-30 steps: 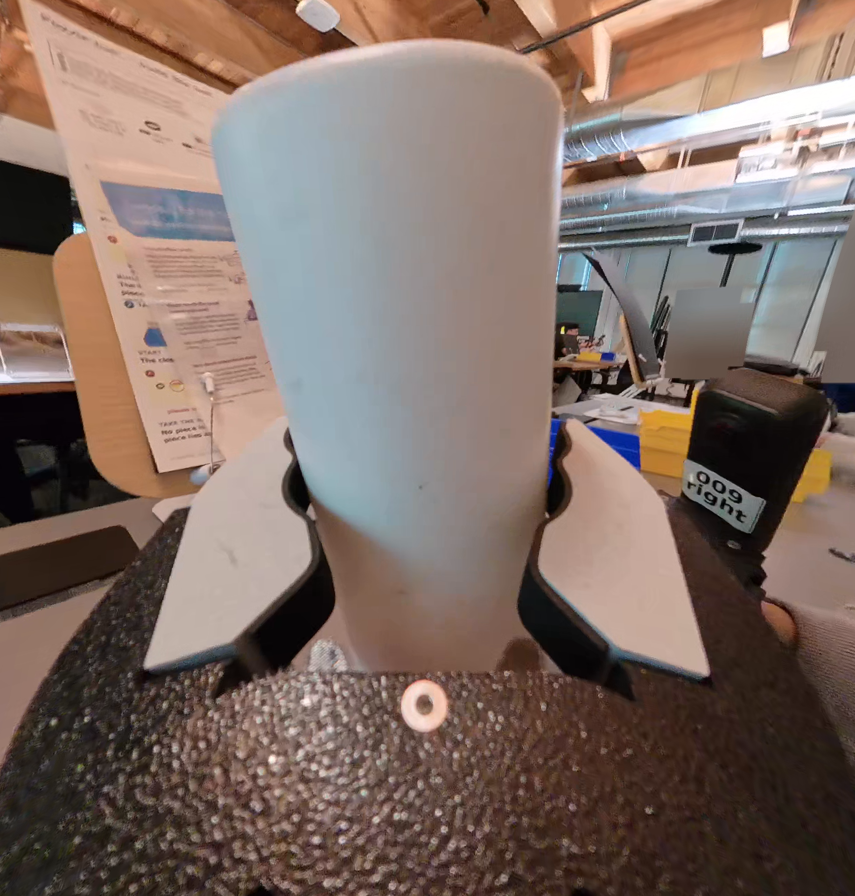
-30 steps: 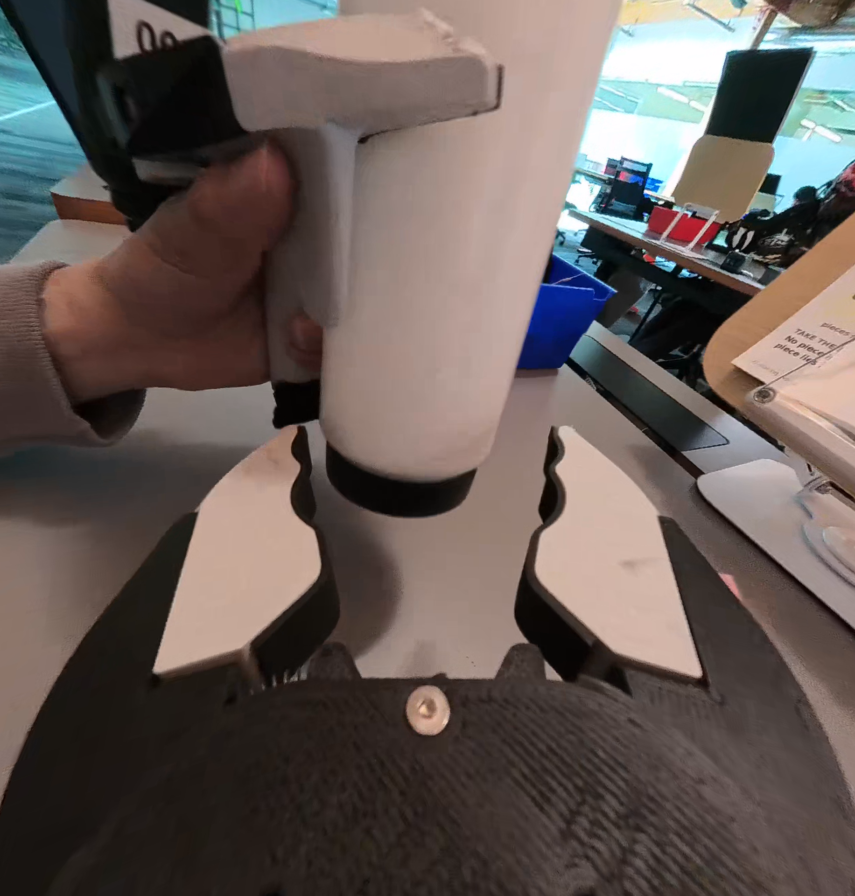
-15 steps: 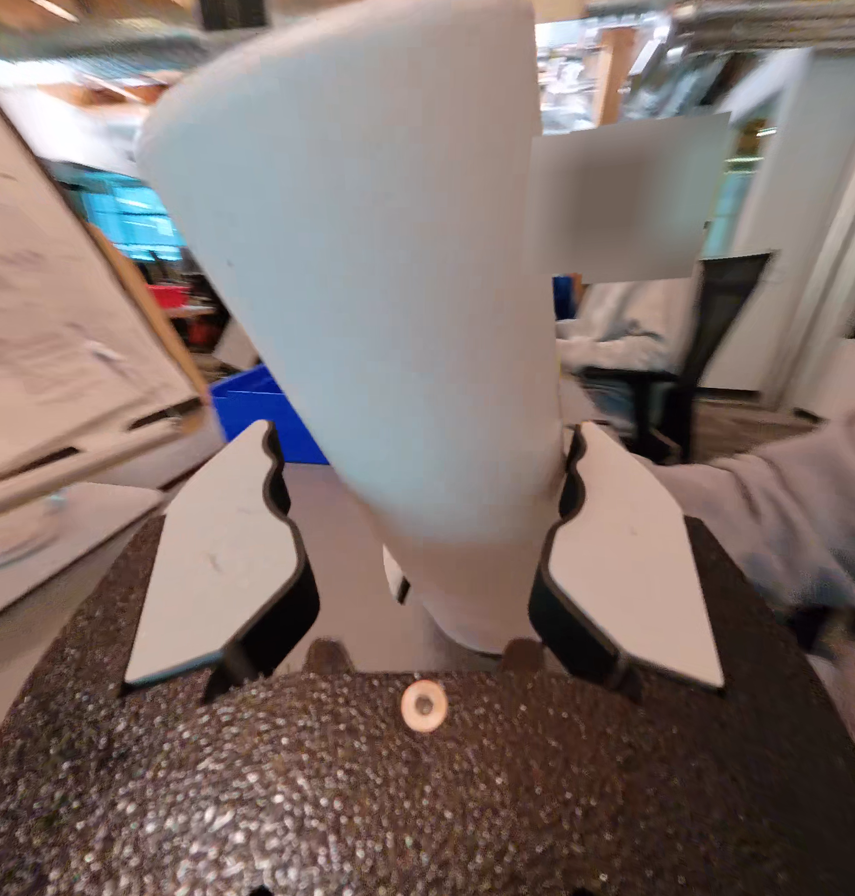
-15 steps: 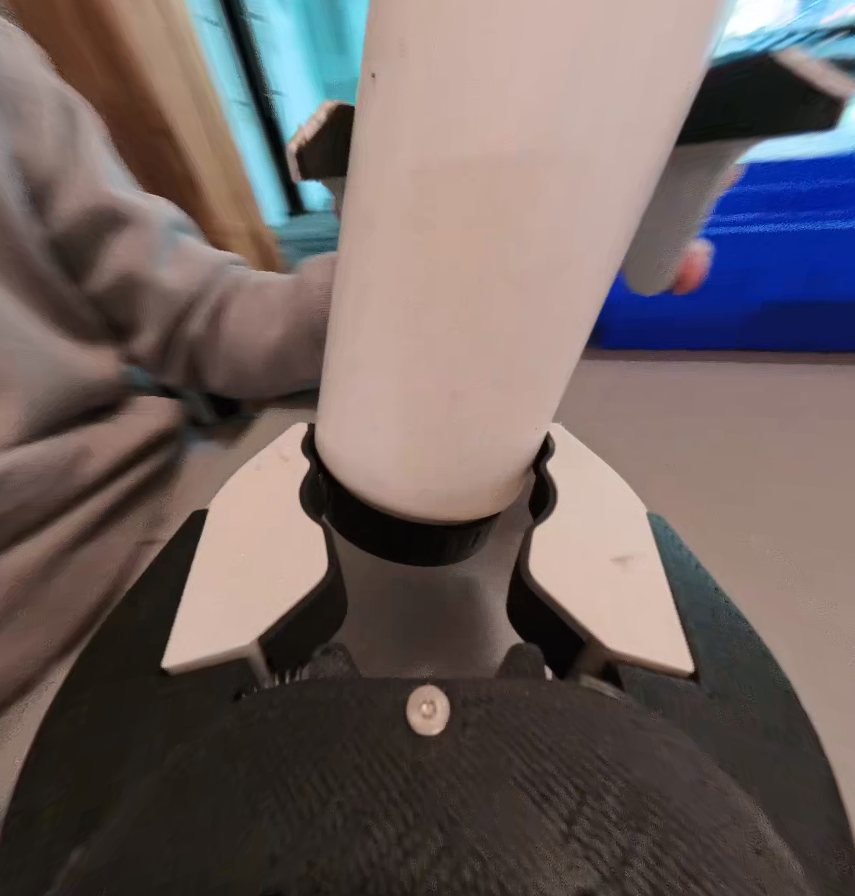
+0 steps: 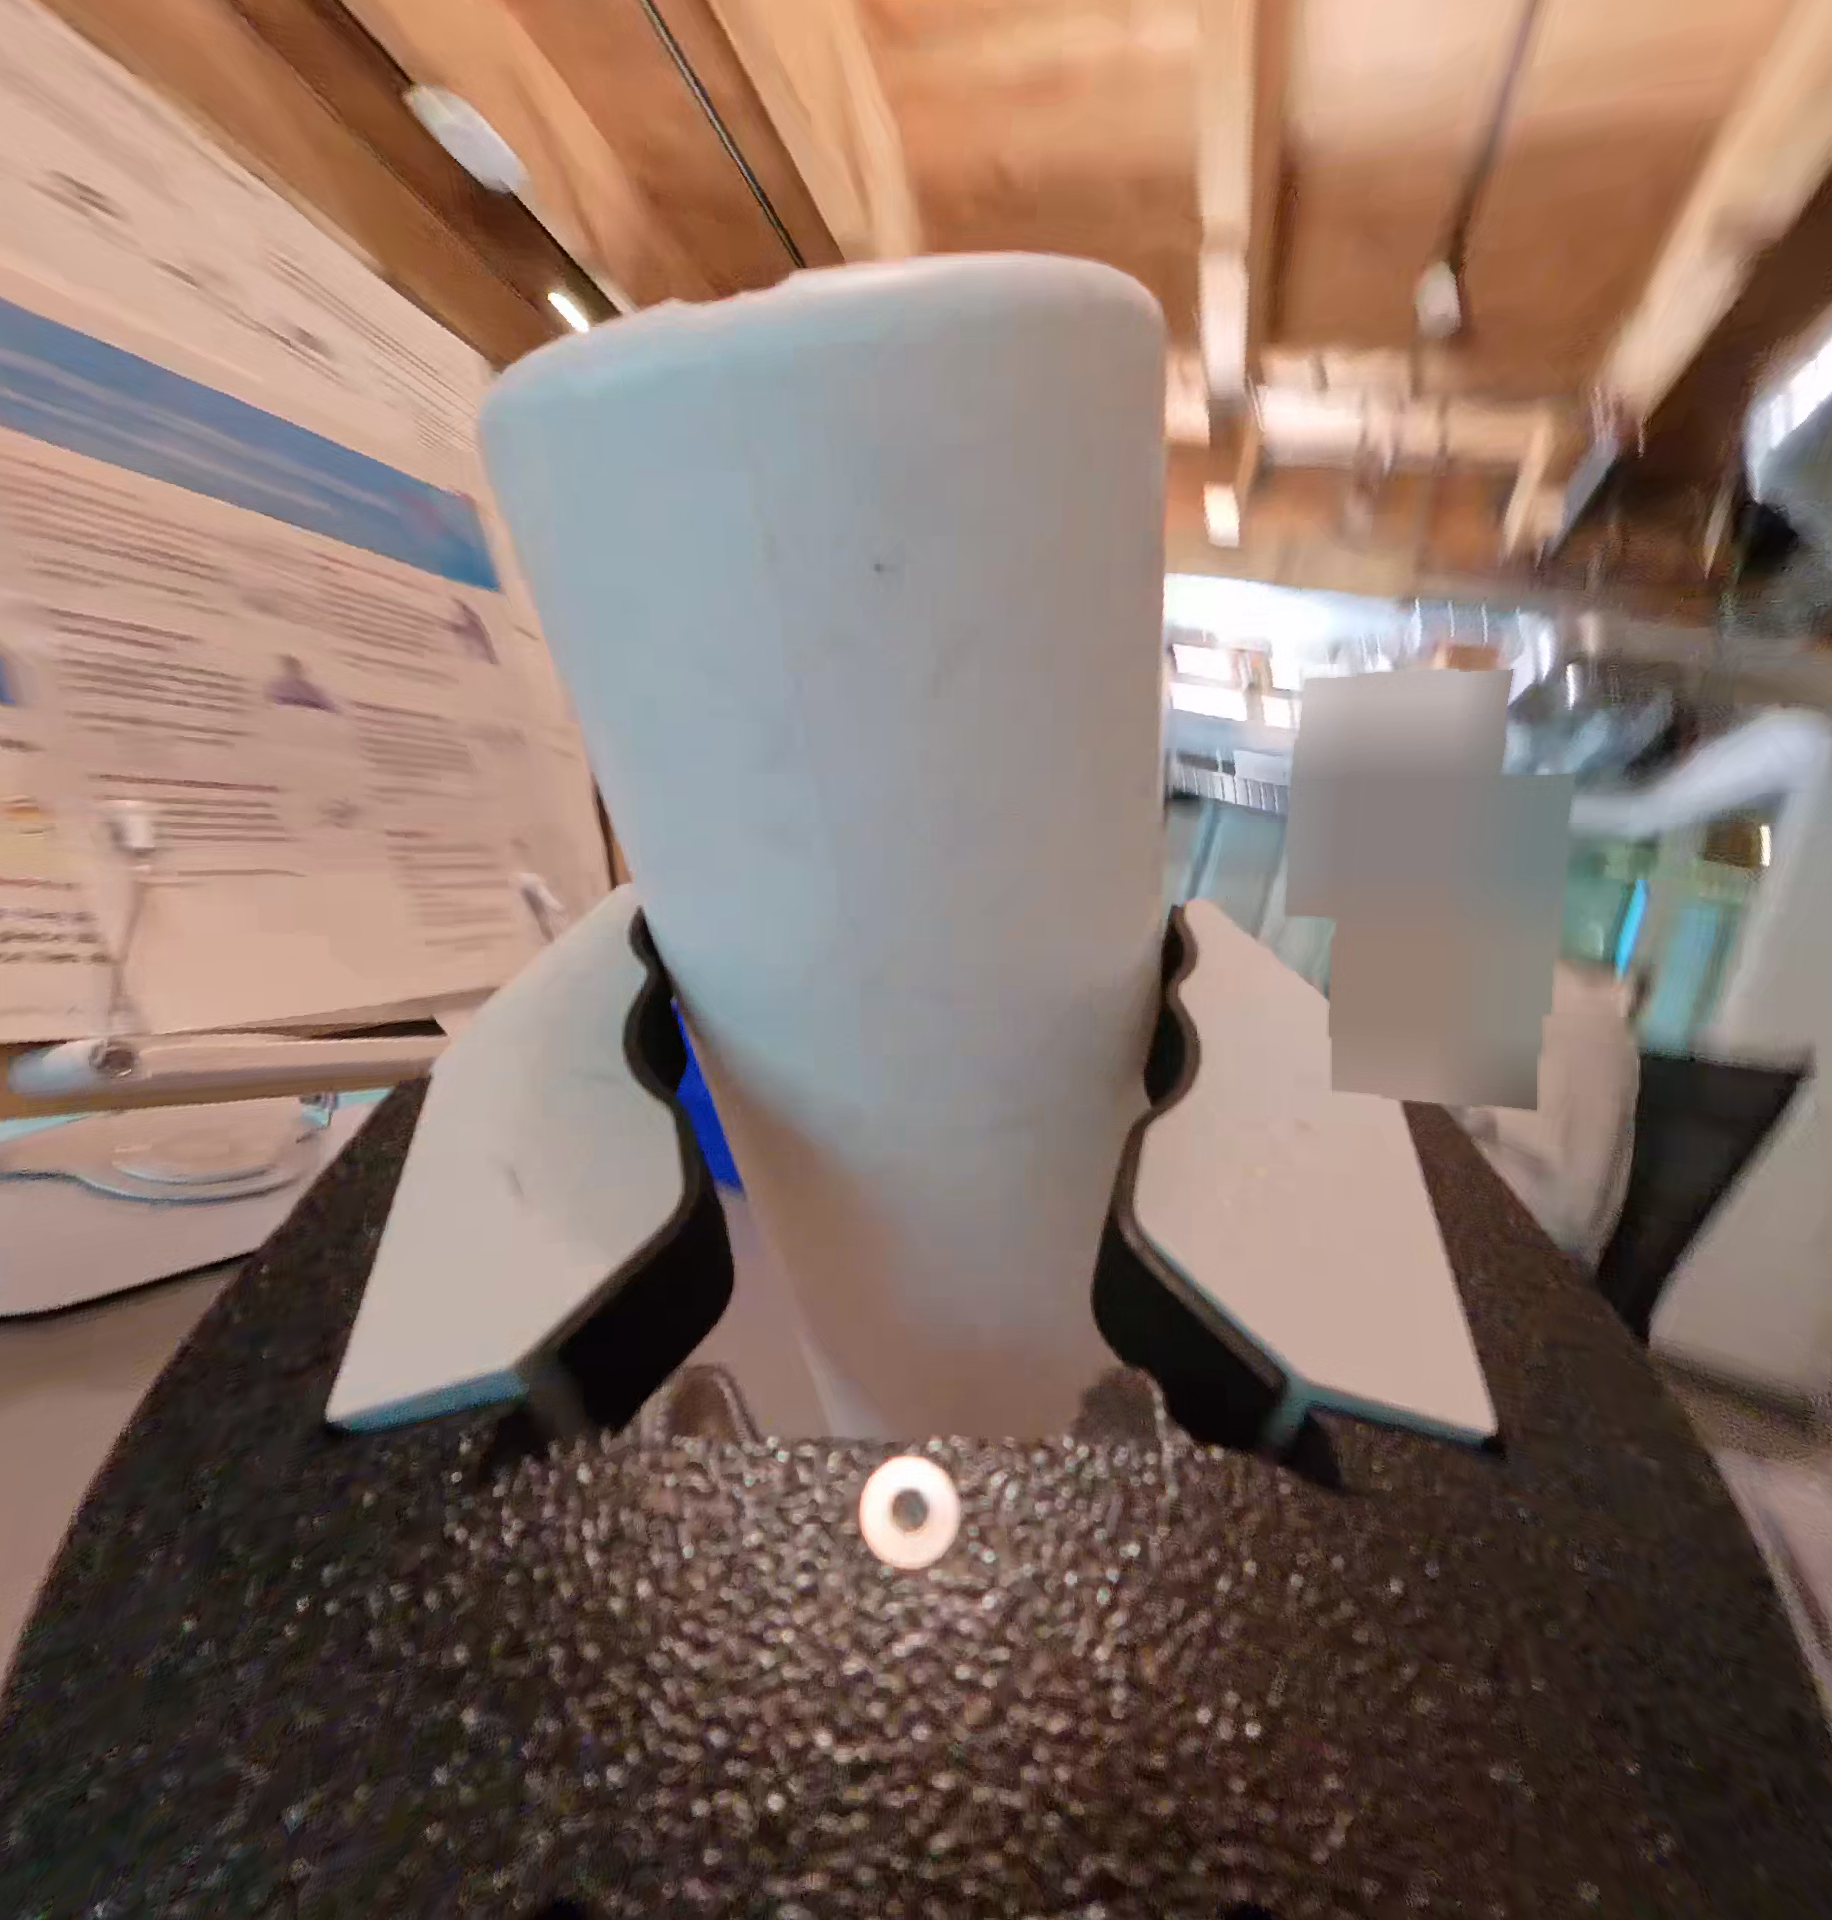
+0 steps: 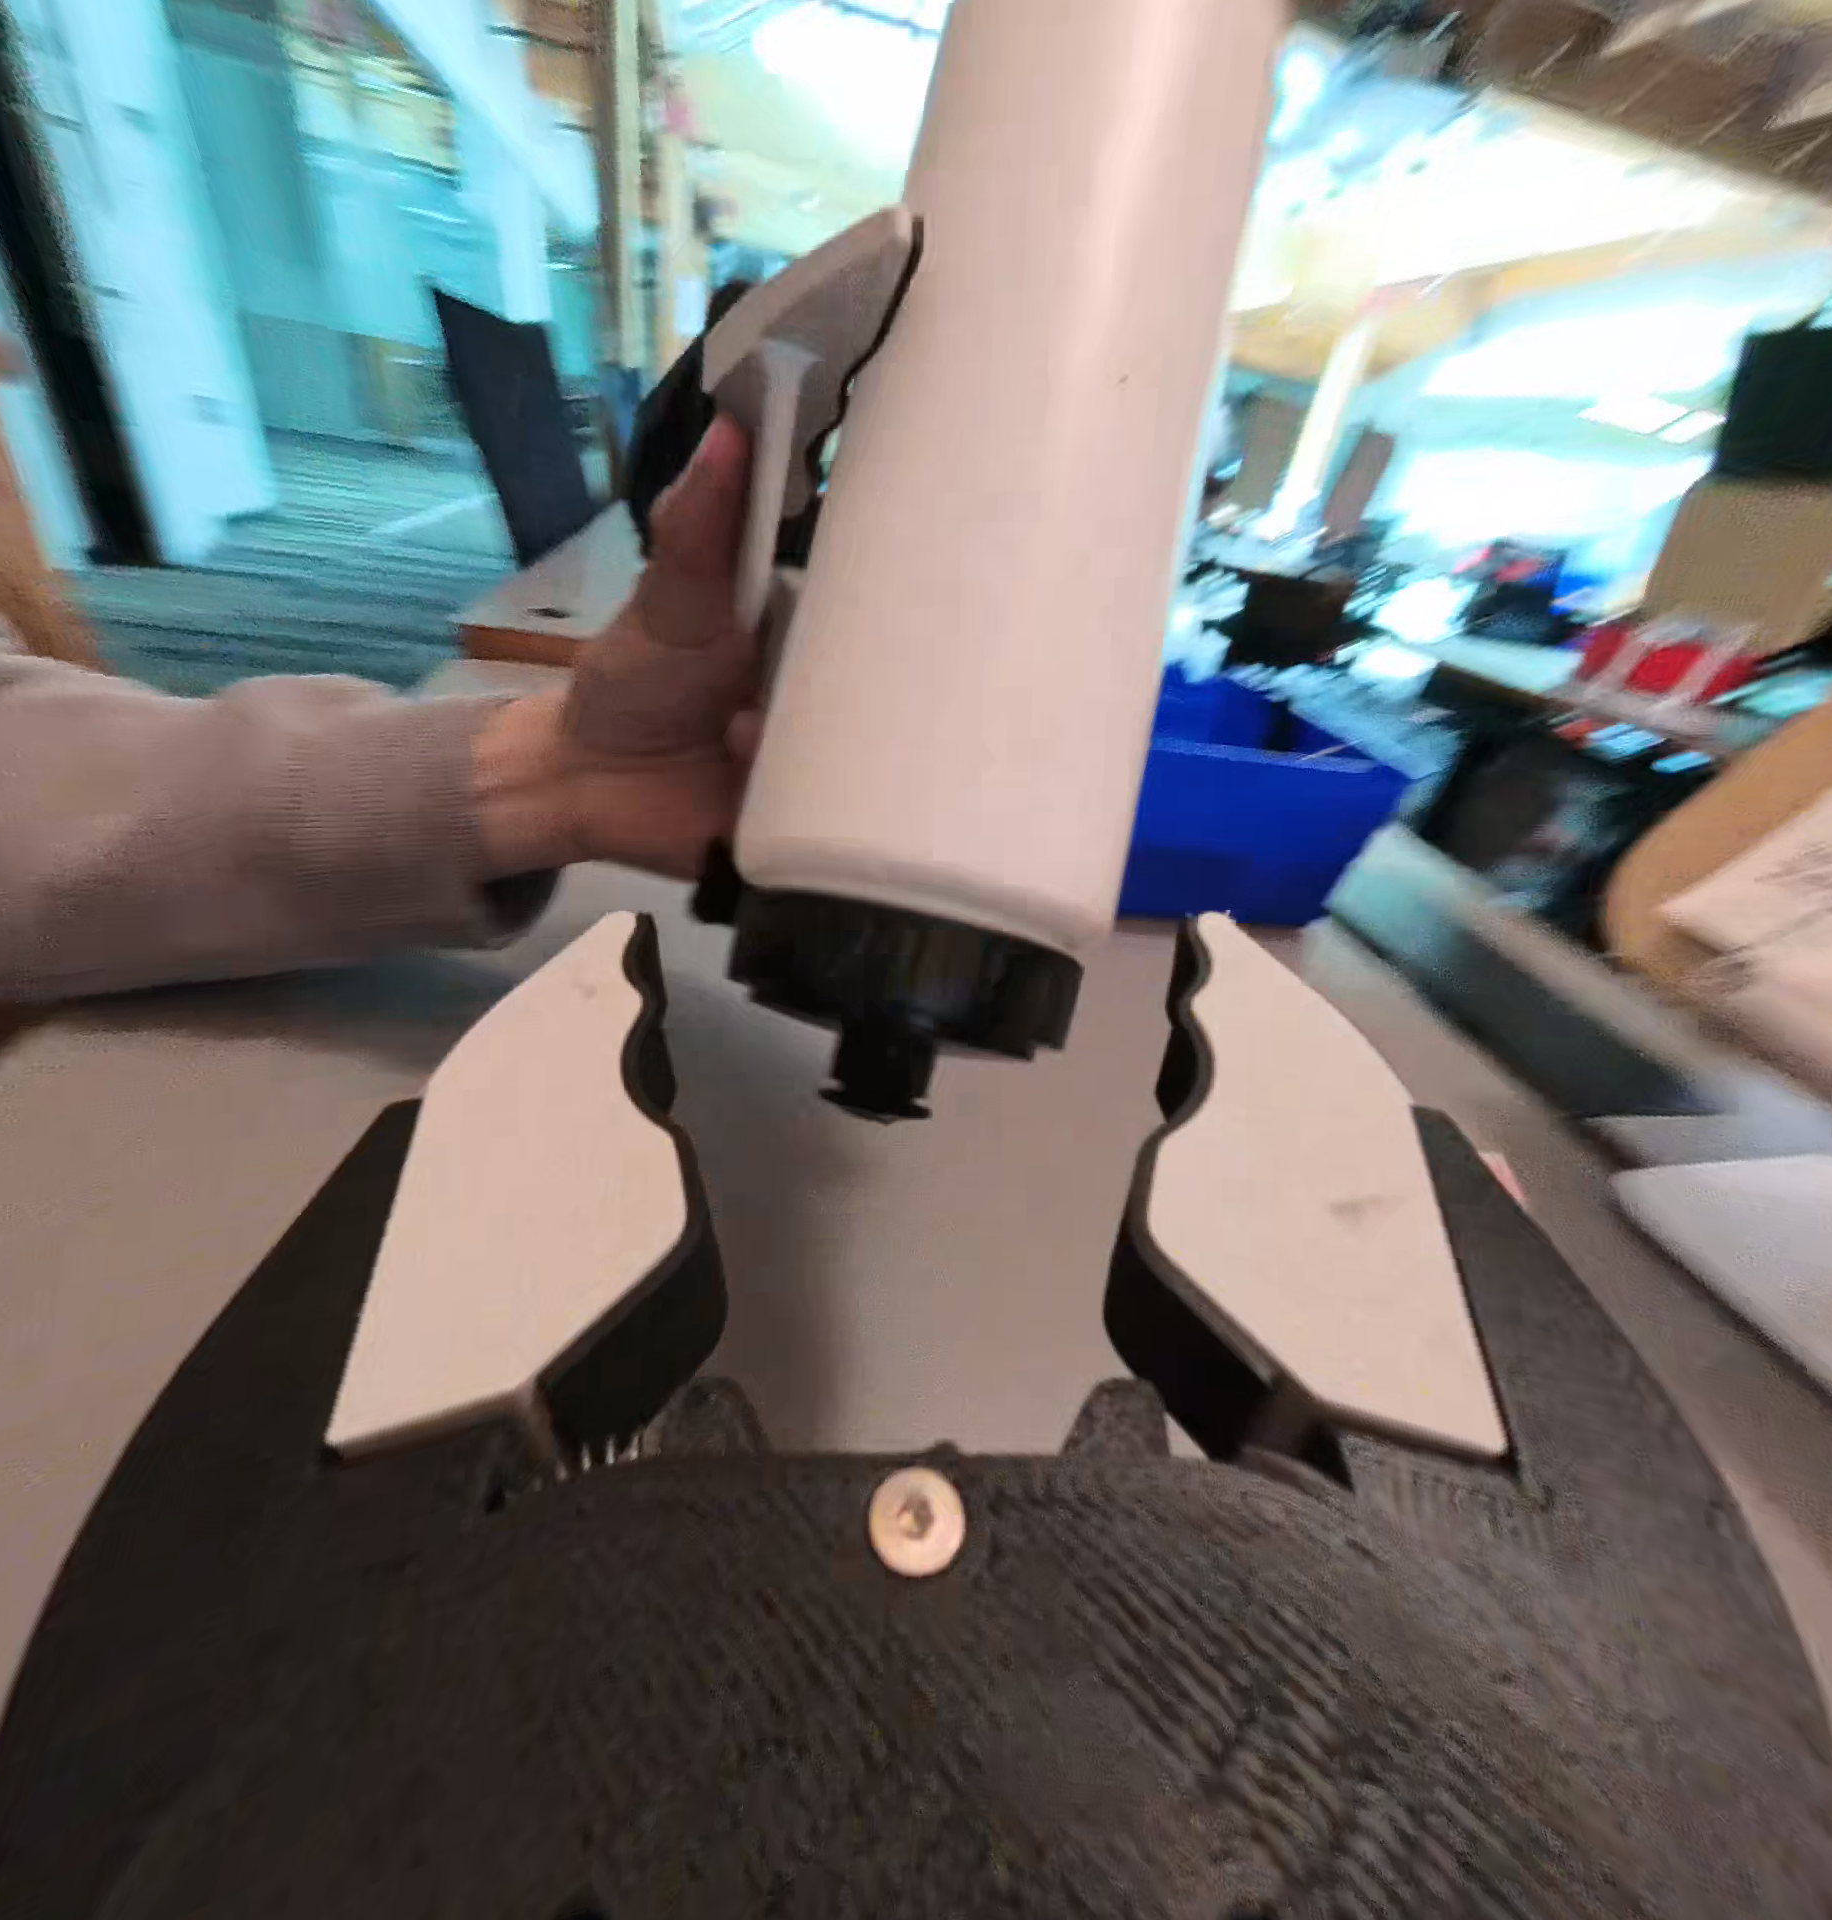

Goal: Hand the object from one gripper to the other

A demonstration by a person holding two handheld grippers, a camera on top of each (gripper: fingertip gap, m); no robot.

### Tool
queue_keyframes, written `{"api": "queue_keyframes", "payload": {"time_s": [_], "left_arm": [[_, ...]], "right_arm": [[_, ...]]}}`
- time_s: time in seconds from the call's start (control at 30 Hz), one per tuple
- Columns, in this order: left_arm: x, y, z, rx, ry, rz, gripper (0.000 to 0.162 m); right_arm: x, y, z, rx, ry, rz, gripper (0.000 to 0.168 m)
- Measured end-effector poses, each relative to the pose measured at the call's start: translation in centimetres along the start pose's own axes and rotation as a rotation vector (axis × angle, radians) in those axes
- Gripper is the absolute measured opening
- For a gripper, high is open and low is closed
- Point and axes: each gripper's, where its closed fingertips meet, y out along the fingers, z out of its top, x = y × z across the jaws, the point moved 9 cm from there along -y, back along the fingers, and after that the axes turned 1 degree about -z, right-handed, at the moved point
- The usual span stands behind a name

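Note:
A white bottle [image 5: 850, 675] with a black cap [image 6: 901, 987] is the object. My left gripper [image 5: 907, 925] is shut on the bottle's body, with both pads pressed against its sides. In the right wrist view the bottle [image 6: 995, 520] hangs cap-down and tilted, and a left gripper finger [image 6: 808, 312] lies against its side, held by a hand [image 6: 642, 707]. My right gripper [image 6: 917, 930] is open. The cap sits just beyond and between its fingertips, with a gap to each pad.
A poster board on a stand [image 5: 164, 675] is at the left. A blue bin [image 6: 1255, 800] sits on the grey table [image 6: 164, 1195] behind the bottle. A sleeve [image 6: 164, 810] reaches in from the left. Desks and clutter lie far right.
Half a second ago the right pads were closed around the bottle's cap end and the left jaws stood wider, one pad off it. Now the left pads press it again and the right has opened.

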Motion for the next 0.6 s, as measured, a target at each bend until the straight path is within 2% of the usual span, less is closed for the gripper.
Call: {"api": "queue_keyframes", "payload": {"time_s": [0.07, 0.17, 0.27, 0.33, 0.43, 0.6], "left_arm": [[-0.9, -0.4, -0.1, 0.119, -0.182, 0.076, 0.089], [-1.8, -0.6, -1.4, 0.189, -0.376, 0.132, 0.088], [-1.8, -0.3, -2.7, 0.22, -0.534, 0.12, 0.089], [-1.7, -0.1, -3.3, 0.21, -0.566, 0.135, 0.089], [-1.9, -0.1, -3.3, 0.206, -0.582, 0.135, 0.089], [-2.3, -0.1, -2.9, 0.13, -0.573, 0.153, 0.091]], "right_arm": [[-0.1, 0.6, 0.3, 0.036, -0.09, -0.119, 0.101], [-0.8, 1.4, 0.1, 0.037, -0.313, -0.258, 0.108], [-1.6, 1.6, 0.3, 0.046, -0.544, -0.344, 0.102], [-2.3, 1.5, 0.5, 0.045, -0.705, -0.384, 0.102], [-3.0, 1.8, 0.6, 0.011, -0.875, -0.411, 0.089], [-2.5, 1.5, 1.7, -0.096, -0.772, -0.393, 0.087]]}}
